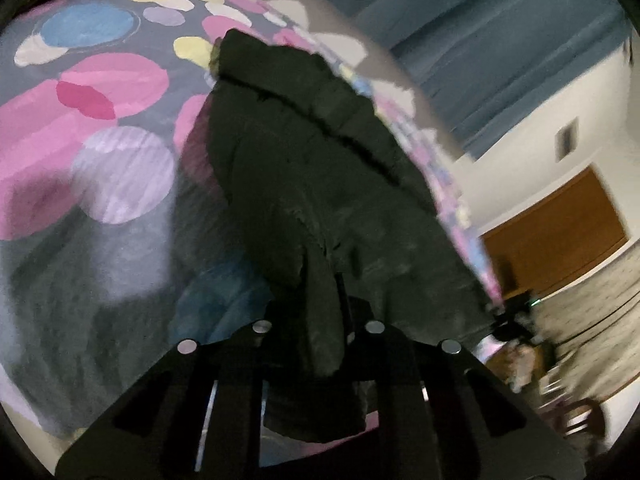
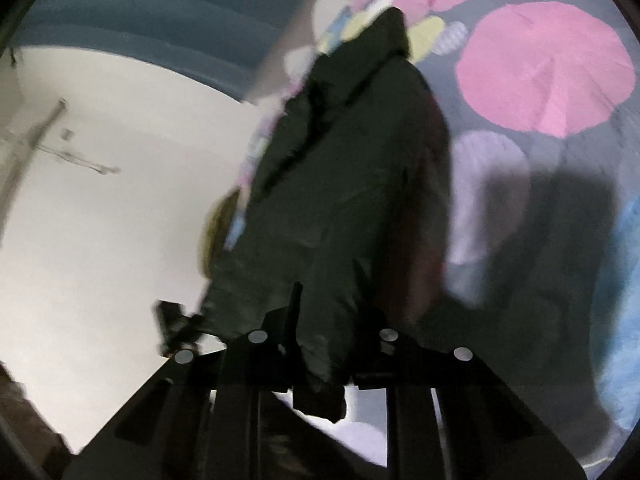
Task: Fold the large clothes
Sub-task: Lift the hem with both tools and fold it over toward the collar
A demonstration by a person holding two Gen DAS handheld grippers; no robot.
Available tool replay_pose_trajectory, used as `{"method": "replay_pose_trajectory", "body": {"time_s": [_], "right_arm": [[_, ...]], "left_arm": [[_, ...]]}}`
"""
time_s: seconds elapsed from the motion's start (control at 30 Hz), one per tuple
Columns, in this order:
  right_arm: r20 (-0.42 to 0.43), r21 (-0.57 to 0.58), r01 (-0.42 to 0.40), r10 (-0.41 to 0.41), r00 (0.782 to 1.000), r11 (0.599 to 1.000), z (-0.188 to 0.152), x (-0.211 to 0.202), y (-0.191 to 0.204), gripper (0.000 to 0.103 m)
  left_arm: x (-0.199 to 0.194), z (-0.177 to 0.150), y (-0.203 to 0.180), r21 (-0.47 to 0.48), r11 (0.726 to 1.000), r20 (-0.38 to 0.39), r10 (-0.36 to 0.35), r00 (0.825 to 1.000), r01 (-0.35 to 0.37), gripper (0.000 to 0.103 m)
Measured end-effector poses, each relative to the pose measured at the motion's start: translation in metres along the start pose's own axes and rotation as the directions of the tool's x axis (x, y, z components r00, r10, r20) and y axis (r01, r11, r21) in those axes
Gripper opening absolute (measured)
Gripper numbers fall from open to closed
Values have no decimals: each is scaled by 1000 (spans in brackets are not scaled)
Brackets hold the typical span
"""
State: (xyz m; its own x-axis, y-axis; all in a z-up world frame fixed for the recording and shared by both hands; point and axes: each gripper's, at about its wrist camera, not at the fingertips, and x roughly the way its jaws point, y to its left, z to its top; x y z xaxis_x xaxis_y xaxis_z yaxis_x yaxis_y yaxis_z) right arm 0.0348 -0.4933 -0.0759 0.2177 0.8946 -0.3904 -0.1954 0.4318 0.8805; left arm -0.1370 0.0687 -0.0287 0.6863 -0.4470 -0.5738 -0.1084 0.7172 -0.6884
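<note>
Dark green padded coat (image 1: 304,168), lying along edge of bedcover with pink and blue circles (image 1: 100,92). Near edge pinched by left gripper (image 1: 320,312) and right gripper (image 2: 320,340), probably for lifting it over in a fold.

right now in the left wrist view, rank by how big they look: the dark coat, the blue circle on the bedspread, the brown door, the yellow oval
1. dark coat, by far the largest
2. brown door
3. blue circle, close to the door; it lies farther off, so unsure
4. yellow oval, smallest
</note>
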Motion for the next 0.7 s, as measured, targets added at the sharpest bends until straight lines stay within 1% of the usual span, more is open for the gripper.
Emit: {"method": "replay_pose_trajectory", "body": {"time_s": [0.1,0.17,0.2,0.3,0.4,0.47,0.5,0.57,0.7], "right_arm": [[22,1,-52,52,998,999,12,-3,11,18],[36,-6,-76,77,996,997,23,-3,19,18],[46,-12,-90,90,995,996,32,-1,24,17],[72,-21,-118,119,990,993,58,7,34,17],[109,-5,-140,140,984,990,92,18,36,17],[132,17,-140,137,982,990,113,26,32,17],[147,39,-137,130,981,990,127,33,27,17],[165,74,-125,111,980,989,146,44,17,17],[175,167,-74,44,984,983,181,72,-16,17]], "left_arm": [[-7,16,0,-71,994,37,-82,996,84,11],[-11,29,-3,-97,987,69,-124,990,131,11],[-12,37,-5,-109,983,86,-139,986,148,11],[-10,64,-10,-129,977,133,-154,979,171,11],[0,96,-11,-145,977,173,-132,976,158,11],[12,115,-5,-181,972,183,-114,976,148,11],[22,127,0,-205,970,181,-93,979,130,11],[38,144,11,-231,968,174,-59,983,99,11],[83,171,48,-321,947,126,13,992,29,11]]}}
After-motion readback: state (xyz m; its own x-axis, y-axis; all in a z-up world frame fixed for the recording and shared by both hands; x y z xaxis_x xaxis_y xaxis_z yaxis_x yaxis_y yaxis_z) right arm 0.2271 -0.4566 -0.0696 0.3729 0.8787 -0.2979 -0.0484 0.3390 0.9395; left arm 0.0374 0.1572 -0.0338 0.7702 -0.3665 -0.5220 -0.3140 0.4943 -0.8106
